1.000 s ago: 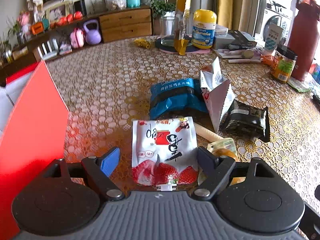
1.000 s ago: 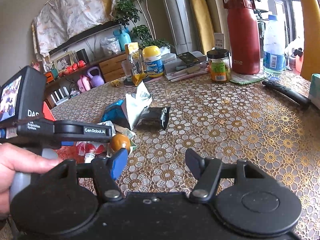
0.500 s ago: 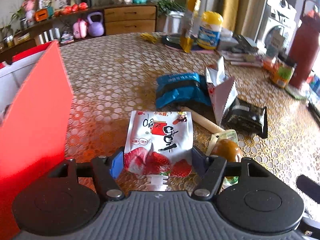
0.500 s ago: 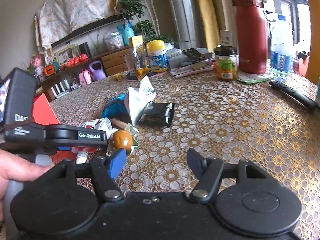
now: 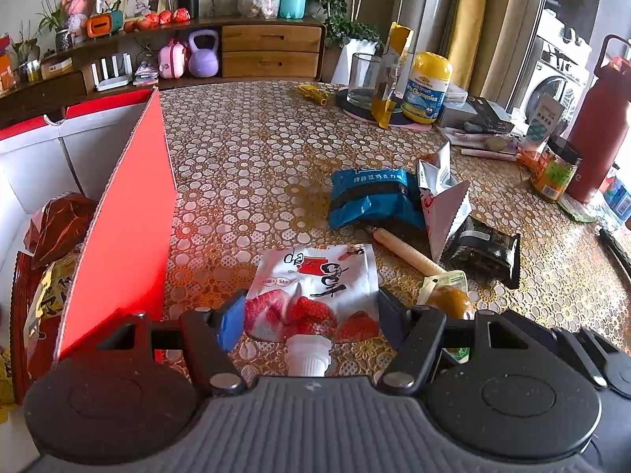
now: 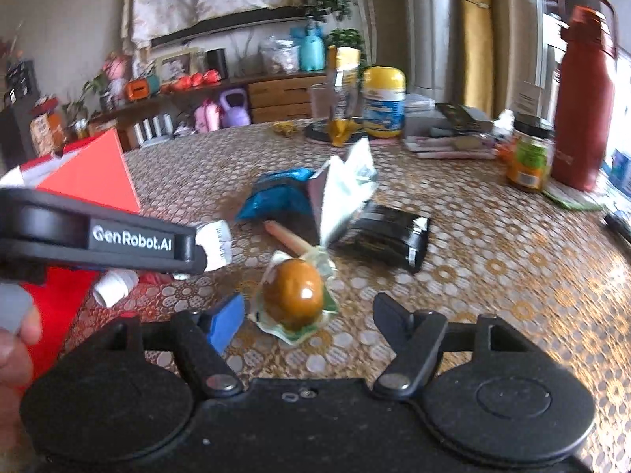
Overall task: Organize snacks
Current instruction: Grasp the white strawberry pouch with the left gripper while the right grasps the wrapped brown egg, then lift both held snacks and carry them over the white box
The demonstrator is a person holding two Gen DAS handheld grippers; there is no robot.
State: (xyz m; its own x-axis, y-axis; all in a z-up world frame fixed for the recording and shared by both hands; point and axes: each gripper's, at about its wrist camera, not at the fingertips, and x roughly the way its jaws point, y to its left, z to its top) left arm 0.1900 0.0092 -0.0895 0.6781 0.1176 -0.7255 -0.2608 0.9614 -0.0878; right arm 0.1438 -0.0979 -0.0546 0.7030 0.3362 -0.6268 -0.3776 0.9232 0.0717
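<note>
2 grippers work the counter (image 5: 256, 165). Left gripper (image 5: 309, 317) fingers pinch the strawberry pouch (image 5: 315, 276) beside the red box (image 5: 126, 228). Right gripper (image 6: 307, 321) fingers are opening, wide around a wrapped brown egg (image 6: 294, 293), not touching.

Non-task stuff, far edge of table (image 5: 252, 165): empty glass (image 5: 364, 81) on dark coaster, yellow-lid gummies bottle (image 5: 428, 86) just beside it. Right edge: red flask (image 5: 599, 130), orange-label jar (image 5: 556, 169) beside it. Behind table: wood drawers (image 5: 272, 53), purple kettlebell (image 5: 203, 55).
</note>
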